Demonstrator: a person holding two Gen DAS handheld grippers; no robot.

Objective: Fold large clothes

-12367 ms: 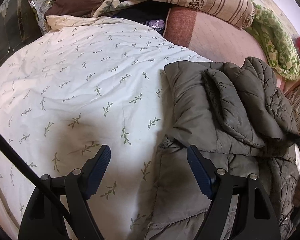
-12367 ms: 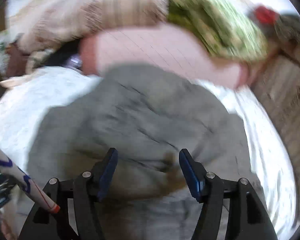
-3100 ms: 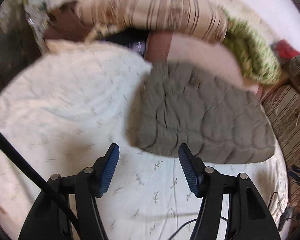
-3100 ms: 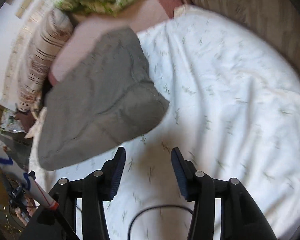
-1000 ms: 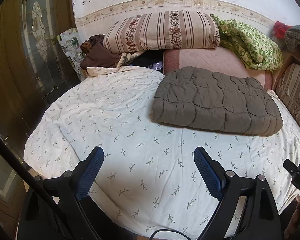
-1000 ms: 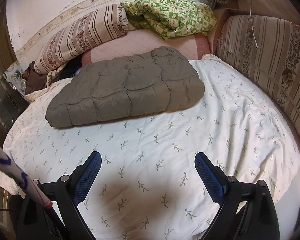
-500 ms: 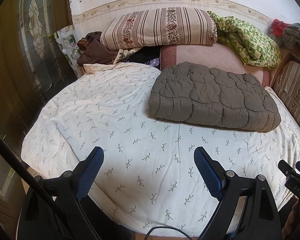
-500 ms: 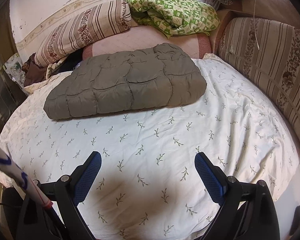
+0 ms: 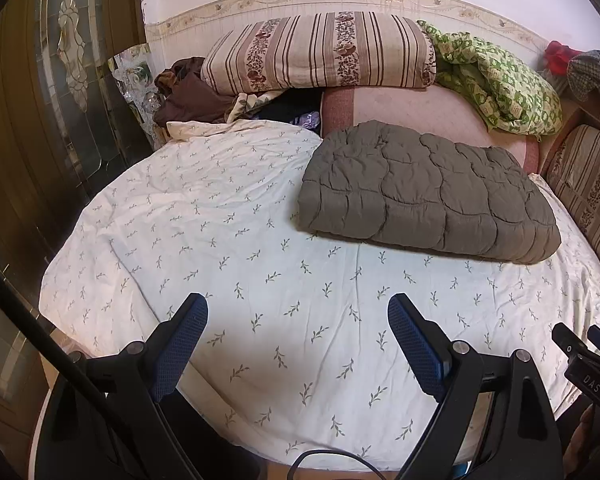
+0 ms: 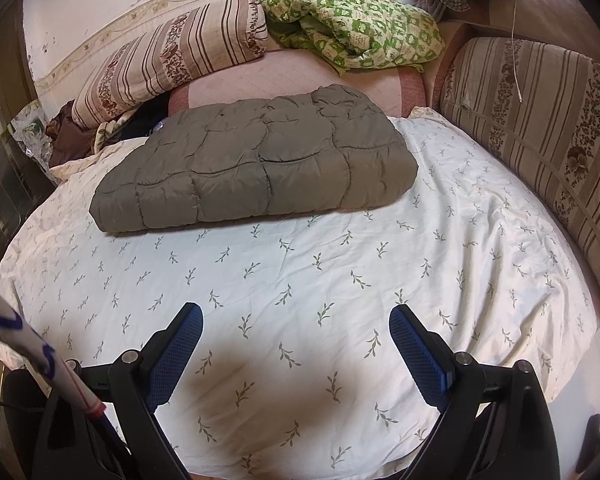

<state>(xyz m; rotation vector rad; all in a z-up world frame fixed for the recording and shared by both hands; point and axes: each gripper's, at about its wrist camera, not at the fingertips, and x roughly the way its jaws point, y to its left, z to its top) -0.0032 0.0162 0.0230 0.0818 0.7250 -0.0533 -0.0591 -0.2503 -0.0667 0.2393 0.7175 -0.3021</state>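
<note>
The left gripper [image 9: 298, 334] hangs over the near edge of the bed, its blue-padded fingers [image 9: 178, 346] spread wide with nothing between them. The right gripper [image 10: 296, 344] is held the same way, jaws wide apart and empty, above the sheet [image 10: 340, 280]. At the lower right of the left wrist view a black part of the other tool [image 9: 588, 368] shows, bearing the white letters "DAS"; the rest of that marking is cut off. A white rod with blue and red markings [image 10: 32, 360] crosses the lower left of the right wrist view; its writing cannot be read.

Beyond both grippers lies the cream sheet printed with small green sprigs, covering the bed. Well apart from the grippers, toward the far side of the bed, rests the grey quilted coat [image 9: 424, 196], folded into a thick flat rectangle with its far edge over a pink mattress pad [image 9: 412, 108].

Behind it a striped floral pillow [image 9: 320, 54] lies against the wall, with a green patterned blanket [image 9: 500, 84] bunched to its right and brown clothing [image 9: 188, 92] heaped to its left. A striped sofa cushion [image 10: 540, 120] borders the bed's right side.
</note>
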